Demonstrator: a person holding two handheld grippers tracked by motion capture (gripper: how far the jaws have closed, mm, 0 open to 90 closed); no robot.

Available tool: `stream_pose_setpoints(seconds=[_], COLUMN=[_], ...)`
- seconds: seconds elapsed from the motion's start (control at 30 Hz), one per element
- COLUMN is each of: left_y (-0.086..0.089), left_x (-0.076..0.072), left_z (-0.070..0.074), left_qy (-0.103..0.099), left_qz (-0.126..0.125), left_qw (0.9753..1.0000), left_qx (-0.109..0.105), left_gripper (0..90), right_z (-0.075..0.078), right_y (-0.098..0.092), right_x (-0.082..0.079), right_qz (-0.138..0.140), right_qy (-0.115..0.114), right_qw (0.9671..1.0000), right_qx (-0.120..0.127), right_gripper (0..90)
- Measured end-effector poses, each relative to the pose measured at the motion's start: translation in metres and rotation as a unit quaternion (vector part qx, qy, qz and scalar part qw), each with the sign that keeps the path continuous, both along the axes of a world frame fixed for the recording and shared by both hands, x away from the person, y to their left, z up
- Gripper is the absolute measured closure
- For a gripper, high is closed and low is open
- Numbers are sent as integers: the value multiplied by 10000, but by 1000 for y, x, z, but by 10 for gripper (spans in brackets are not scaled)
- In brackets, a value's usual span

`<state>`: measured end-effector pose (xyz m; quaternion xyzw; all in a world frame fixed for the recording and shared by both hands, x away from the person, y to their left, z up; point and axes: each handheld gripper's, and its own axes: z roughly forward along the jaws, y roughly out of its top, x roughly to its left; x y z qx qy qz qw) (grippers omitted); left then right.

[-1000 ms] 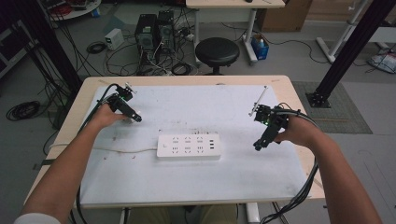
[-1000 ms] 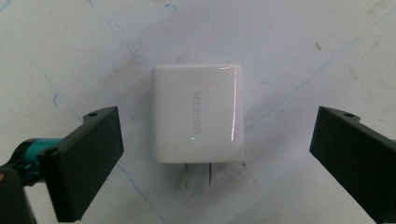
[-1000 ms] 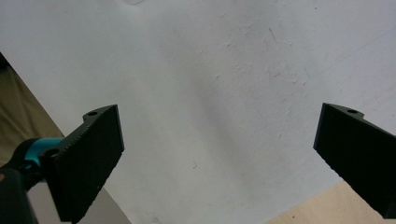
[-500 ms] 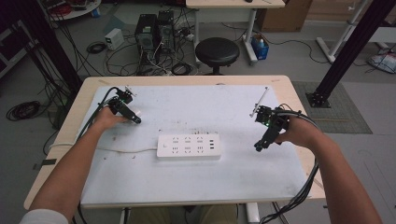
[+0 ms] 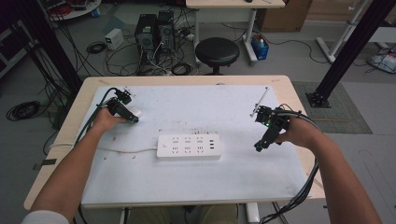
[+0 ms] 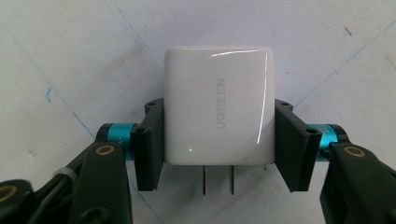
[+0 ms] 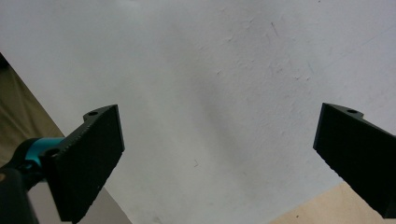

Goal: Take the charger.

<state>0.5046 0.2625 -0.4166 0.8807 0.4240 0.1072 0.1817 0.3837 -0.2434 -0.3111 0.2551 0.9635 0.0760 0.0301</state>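
Clamping the left hand-held gripper (image 6: 217, 140) square on the white charger (image 6: 218, 105) at the surface's far-left looks good, so lift it straight, keep the prongs level, and carry it to the power strip (image 5: 188, 146); right hand-held gripper (image 5: 258, 147) stays wide apart, empty.

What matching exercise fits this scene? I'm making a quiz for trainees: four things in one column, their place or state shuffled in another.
Things:
1. charger
2. power strip
3. left tongs
4. right tongs

Places or states:
A. open, holding nothing, above the white mat
B. lying mid-table, nothing plugged in
C. white, clamped on two sides, prongs towards the camera
D. shut on the white block

Pairs: 1-C, 2-B, 3-D, 4-A
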Motion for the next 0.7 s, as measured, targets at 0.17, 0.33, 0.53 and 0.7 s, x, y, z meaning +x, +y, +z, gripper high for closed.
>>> stream_pose_setpoints(seconds=[0.17, 0.33, 0.53, 0.7], left_y=[3, 3, -4, -13], left_x=[-6, -19, -42, -69], left_z=[10, 30, 57, 80], left_qy=[-96, -292, -478, -579], left_qz=[-57, -227, -471, -612], left_qw=[9999, 9991, 9973, 9957], left_qx=[-68, -199, -297, -372], left_gripper=[425, 425, 425, 425], right_z=[1, 1, 2, 2], right_y=[0, -1, -3, -1], right_x=[-1, -2, -4, -5], right_qz=[-42, -145, -195, -277], right_qy=[-28, -55, -162, -182], right_qw=[10000, 9999, 9997, 9994], right_qx=[12, 41, 62, 91], right_gripper=[12, 12, 12, 12])
